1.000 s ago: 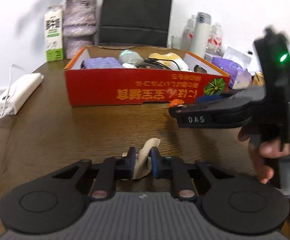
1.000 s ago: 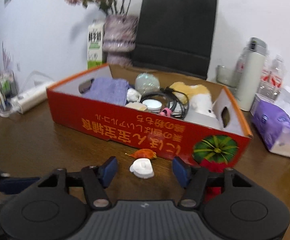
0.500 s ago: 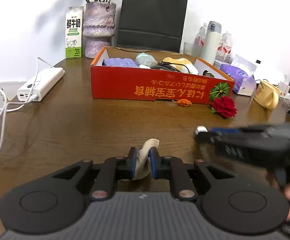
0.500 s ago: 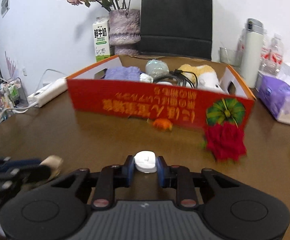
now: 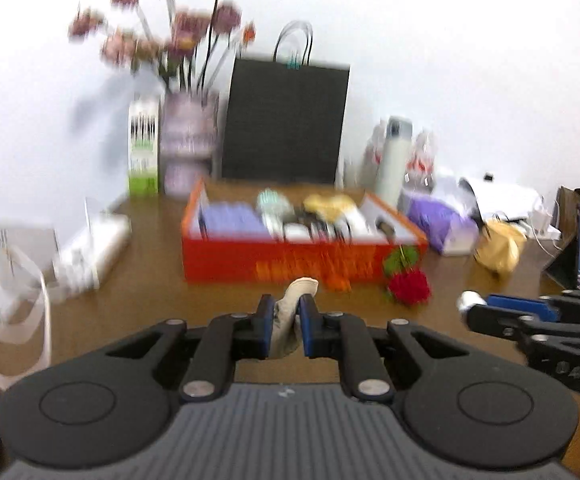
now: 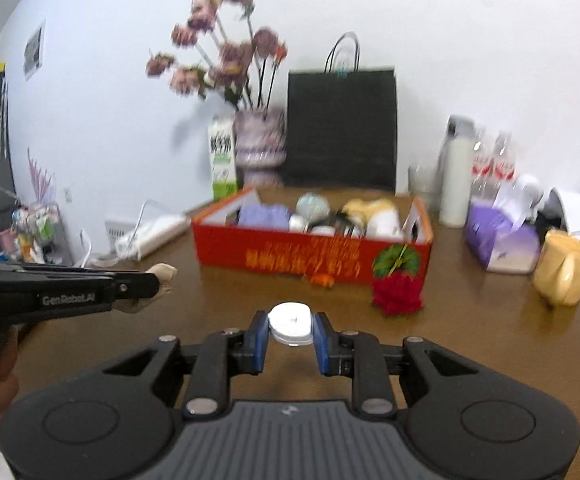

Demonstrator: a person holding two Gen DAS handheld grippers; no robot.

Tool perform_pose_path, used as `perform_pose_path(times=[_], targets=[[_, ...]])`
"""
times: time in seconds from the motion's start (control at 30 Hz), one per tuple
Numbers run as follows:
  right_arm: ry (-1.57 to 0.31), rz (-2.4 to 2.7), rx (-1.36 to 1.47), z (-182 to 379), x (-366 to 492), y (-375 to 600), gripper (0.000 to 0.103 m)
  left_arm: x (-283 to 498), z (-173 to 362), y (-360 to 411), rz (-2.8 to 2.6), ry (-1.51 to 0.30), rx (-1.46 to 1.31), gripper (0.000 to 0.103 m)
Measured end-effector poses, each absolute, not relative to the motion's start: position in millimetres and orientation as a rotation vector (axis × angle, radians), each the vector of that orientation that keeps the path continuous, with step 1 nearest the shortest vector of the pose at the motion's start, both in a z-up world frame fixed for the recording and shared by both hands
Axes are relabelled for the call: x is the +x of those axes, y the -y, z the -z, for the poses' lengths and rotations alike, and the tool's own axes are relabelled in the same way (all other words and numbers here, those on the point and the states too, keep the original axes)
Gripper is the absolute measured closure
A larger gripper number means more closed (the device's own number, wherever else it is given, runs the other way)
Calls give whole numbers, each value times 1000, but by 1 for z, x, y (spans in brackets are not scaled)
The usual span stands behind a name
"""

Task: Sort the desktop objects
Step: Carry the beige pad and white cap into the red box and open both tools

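Two grippers were each carrying something at this moment. The left gripper (image 5: 286, 326) had its jaws clenched on a small beige scrap (image 5: 290, 320) (cloth or crumpled paper, too blurred to tell), and the right gripper (image 6: 289, 334) had its jaws pressed on either side of a flat white disc-like object (image 6: 291, 323). Both hung above the brown wooden table (image 6: 470, 340), short of the red cardboard box (image 6: 310, 250) that stood toward the table's far edge.

Judging from the task, the step in hand was carrying both pieces to the box. Doing it well would mean keeping both grips firm, clearing the box's near wall before lowering, and choosing a gap among what already lay inside: a purple cloth, a cable, a yellow soft toy. The two hands were side by side, so they should come in well apart, not crossing. A red flower (image 6: 397, 294) and a small orange thing (image 6: 322, 279) lay on the table just before the box's near wall, near its right corner, and should not be knocked.

Around the box the table was crowded: a milk carton (image 6: 223, 164) and a vase of dried flowers (image 6: 259, 140) at the far edge, a black paper bag (image 6: 341, 128) against the white wall, a white flask (image 6: 456, 172), a purple tissue pack (image 6: 498, 240) and a yellow mug (image 6: 564, 278) to the right, and a white power strip (image 6: 154, 232) at the left edge.
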State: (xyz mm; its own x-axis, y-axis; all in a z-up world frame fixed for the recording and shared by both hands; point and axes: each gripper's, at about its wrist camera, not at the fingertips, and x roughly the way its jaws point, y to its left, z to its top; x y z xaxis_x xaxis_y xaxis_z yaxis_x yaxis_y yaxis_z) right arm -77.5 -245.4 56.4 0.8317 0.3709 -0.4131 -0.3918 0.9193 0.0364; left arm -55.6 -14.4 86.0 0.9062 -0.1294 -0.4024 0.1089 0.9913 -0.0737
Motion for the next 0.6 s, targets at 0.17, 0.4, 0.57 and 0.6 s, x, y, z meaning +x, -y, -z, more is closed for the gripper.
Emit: perform_pose_path(times=[0.17, 0.4, 0.57, 0.6], targets=[[-349, -380, -82, -92, -31, 247, 80, 14, -130, -2, 145, -359, -34, 88], [-490, -423, 16, -114, 111, 224, 80, 166, -108, 5, 150, -605, 20, 87], [-720, -420, 22, -67, 200, 202, 80, 206, -62, 6, 185, -751, 39, 69], [-771, -421, 23, -55, 214, 200, 80, 208, -57, 6, 200, -758, 40, 58]])
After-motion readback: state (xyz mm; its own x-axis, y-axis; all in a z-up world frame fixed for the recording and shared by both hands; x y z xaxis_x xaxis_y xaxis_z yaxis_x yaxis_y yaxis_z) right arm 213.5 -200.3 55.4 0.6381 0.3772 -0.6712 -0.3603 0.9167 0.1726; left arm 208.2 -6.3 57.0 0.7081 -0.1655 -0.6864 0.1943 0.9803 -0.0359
